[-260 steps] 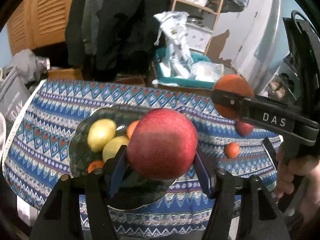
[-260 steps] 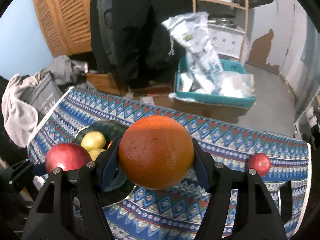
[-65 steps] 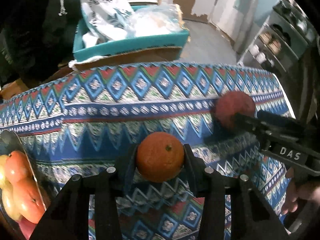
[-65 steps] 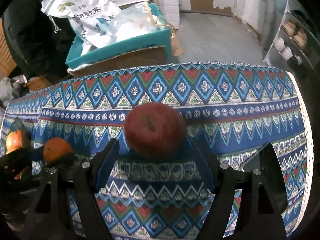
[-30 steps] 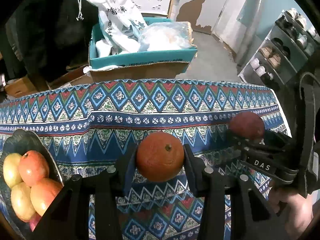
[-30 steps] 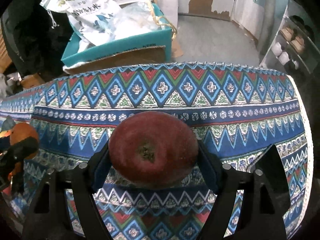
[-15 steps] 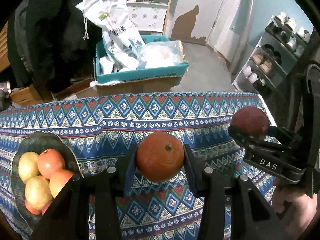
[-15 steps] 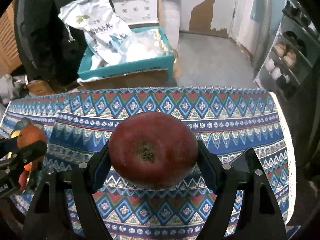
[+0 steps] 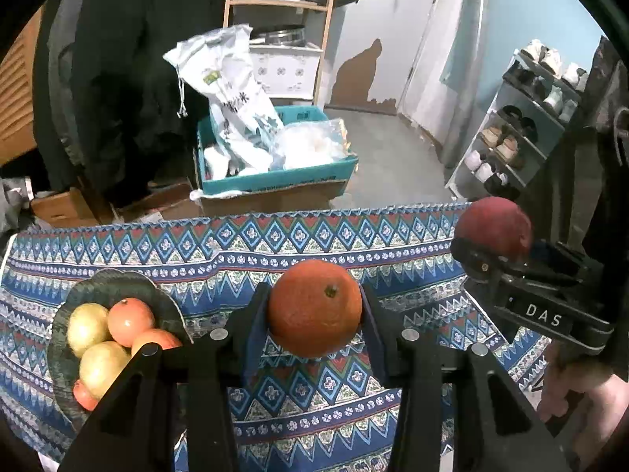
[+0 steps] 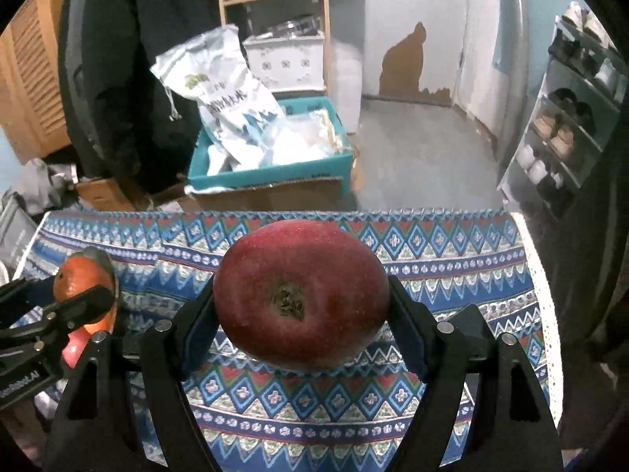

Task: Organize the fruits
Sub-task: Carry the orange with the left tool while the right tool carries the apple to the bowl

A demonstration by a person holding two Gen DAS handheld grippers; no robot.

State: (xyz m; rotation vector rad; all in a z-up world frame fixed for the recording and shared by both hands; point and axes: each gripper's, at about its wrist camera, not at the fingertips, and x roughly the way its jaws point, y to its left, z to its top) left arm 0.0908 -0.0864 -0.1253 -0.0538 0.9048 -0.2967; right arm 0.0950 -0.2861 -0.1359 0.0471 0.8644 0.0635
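So both hands were full at that point. The left gripper [image 9: 314, 308] had its jaws clamped on an orange [image 9: 315, 307], stem end facing up toward the camera, held up off the patterned blue tablecloth [image 9: 236, 244]. The right gripper [image 10: 302, 295] was squeezed around a dark red apple [image 10: 302, 294], its blossom end pointing back at the lens, also lifted clear of the cloth. From the left camera you could see the apple [image 9: 493, 226] off to the right side, pinched in the other tool with the person's hand [image 9: 578, 393] below it.

The dark plate [image 9: 114, 281] sat on the left part of the table, already holding a pile: two yellowish fruits [image 9: 87, 326], an orange-red one [image 9: 130, 320] and a couple more tucked underneath that I couldn't identify. Behind the table was a teal box [image 9: 275, 181] stuffed with bags, plus a shoe rack [image 9: 515, 133] at the right.
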